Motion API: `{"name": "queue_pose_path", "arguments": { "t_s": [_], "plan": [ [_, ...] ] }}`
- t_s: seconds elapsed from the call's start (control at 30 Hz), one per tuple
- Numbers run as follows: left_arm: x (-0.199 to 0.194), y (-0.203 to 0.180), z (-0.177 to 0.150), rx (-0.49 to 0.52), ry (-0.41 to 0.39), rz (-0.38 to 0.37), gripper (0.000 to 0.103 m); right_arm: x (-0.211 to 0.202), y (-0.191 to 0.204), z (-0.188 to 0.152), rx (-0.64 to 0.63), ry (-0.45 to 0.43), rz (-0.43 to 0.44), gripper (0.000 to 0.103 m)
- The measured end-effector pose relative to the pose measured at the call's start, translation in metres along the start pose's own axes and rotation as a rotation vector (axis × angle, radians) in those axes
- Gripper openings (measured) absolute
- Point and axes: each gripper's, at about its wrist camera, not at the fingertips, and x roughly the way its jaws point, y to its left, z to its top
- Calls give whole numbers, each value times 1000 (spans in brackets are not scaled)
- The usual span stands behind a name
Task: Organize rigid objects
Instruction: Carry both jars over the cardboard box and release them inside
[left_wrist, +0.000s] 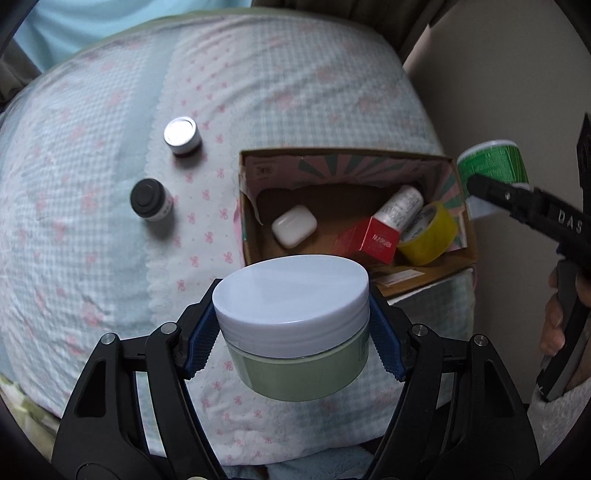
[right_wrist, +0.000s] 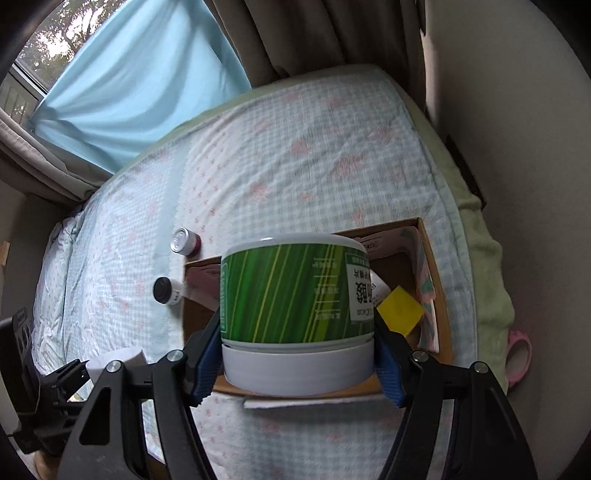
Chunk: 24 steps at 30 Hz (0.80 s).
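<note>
My left gripper (left_wrist: 293, 341) is shut on a pale green jar with a white lid (left_wrist: 295, 332), held above the bed near the front edge of an open cardboard box (left_wrist: 334, 158). My right gripper (right_wrist: 297, 354) is shut on a green striped jar (right_wrist: 291, 295), held upside down, white lid downward, over the box (right_wrist: 439, 295); the jar also shows in the left wrist view (left_wrist: 493, 162). Two small jars stand on the bed left of the box: one silver-lidded (left_wrist: 181, 134), one black-lidded (left_wrist: 149, 199).
The box holds a white earbud case (left_wrist: 294, 226), a red carton (left_wrist: 373, 240), a white bottle (left_wrist: 400, 206) and yellow tape (left_wrist: 428, 232). The bed has a checked blue quilt (left_wrist: 92, 184). A wall runs along the right. A pink tape roll (right_wrist: 519, 354) lies by the bed's right edge.
</note>
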Motion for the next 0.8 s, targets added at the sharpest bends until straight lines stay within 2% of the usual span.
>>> {"name": "queue_pose_path", "arguments": {
  "t_s": [0.23,0.47,0.63,0.77,0.8],
  "plan": [
    [58,-17,12,40,100,45,70,55,-18,14,-52,84,39,66],
    [112,-27,23,87,192,67,70,99,-15,20,-95,144,85,66],
    [130,-28,29,114,222,84,70,124,-8,20,-138,182,80,66],
    [137,-28,34,131,248,57,70,135,-5,21,-139,211,90,67],
    [136,-30,34,138,251,53,73,137,-6,22,-130,215,89,67]
  ]
}}
